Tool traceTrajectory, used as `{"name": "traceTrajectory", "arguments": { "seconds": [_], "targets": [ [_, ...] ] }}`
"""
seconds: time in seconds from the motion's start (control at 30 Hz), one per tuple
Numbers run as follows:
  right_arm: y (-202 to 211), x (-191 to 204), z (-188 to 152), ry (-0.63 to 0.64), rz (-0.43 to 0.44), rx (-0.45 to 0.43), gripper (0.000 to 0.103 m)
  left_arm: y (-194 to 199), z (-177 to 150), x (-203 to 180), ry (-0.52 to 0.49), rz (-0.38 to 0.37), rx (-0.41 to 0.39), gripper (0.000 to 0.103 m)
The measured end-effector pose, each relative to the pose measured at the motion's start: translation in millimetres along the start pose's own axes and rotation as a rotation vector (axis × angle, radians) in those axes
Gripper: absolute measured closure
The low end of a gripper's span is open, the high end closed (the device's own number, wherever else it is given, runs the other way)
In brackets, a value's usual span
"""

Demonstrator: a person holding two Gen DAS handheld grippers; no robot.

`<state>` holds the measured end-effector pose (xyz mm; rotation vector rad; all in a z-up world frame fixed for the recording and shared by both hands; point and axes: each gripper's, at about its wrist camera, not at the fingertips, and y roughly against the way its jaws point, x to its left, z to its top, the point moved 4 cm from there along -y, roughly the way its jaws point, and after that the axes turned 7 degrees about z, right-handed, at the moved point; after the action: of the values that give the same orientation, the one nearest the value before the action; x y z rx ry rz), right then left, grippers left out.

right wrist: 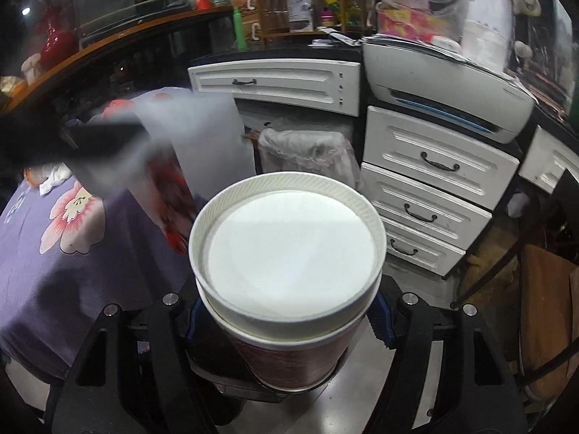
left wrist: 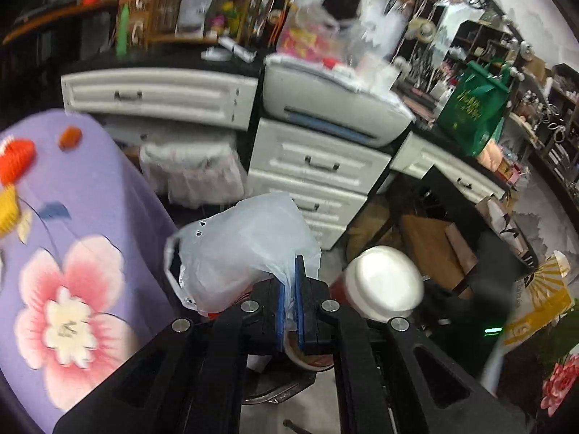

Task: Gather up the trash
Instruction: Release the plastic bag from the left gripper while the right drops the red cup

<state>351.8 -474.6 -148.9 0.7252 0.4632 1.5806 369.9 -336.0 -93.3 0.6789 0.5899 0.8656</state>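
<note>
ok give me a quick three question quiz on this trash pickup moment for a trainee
1. True or false: the left gripper is shut on the white plastic bag.
2. What does the right gripper hold? A) a glass bottle B) a stack of paper cups with a white lid C) nothing
3. Fill in: the cloth beside the bag is purple with a ____ print.

Key: 1 true. 2 B. 3 flower.
</note>
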Motion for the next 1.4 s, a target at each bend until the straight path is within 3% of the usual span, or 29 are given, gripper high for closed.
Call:
{"name": "traceTrajectory", "arguments": {
  "seconds": [0.27, 0.3, 0.37, 0.4, 0.43, 0.5, 0.77, 0.87, 1.0, 1.23, 1.4],
  "targets": [
    [1, -24, -8, -0.029, -0.027, 0.007, 0.034, -75, -44, 5, -0.004, 0.035, 0.191, 0.095],
    [1, -23, -8, -0.030, -0.026, 0.008, 0.034, -79, -48, 7, -0.006, 0.044, 0.199, 0.092],
    [0, -24, -8, -0.030, -0.025, 0.006, 0.034, -81, -52, 9, -0.011, 0.047, 0.200, 0.076],
    [0, -24, -7, -0.032, -0.025, 0.004, 0.034, -79, -52, 10, -0.012, 0.056, 0.191, 0.058],
    [-1, -24, -7, -0.034, -0.024, 0.002, 0.034, -74, -53, 12, -0.014, 0.065, 0.175, 0.047],
    [-2, -24, -5, -0.041, -0.016, -0.001, 0.034, -63, -51, 14, -0.017, 0.069, 0.134, 0.042],
    [0, -25, 7, -0.059, -0.017, -0.033, 0.034, -19, -44, 22, -0.007, 0.144, 0.028, 0.030],
    [-5, -24, 7, -0.070, 0.001, -0.019, 0.033, -2, -41, 25, -0.005, 0.201, -0.024, 0.029],
    [-20, -10, 4, -0.035, 0.010, 0.012, 0.033, 24, -38, 27, 0.004, 0.212, -0.089, 0.027],
    [-86, 10, -12, -0.062, 0.060, 0.152, 0.033, 72, -34, 29, -0.001, 0.244, -0.200, 0.021],
    [-137, 20, -26, -0.072, 0.058, 0.283, 0.033, 87, -35, 34, 0.015, 0.245, -0.221, 0.019]
  ]
}}
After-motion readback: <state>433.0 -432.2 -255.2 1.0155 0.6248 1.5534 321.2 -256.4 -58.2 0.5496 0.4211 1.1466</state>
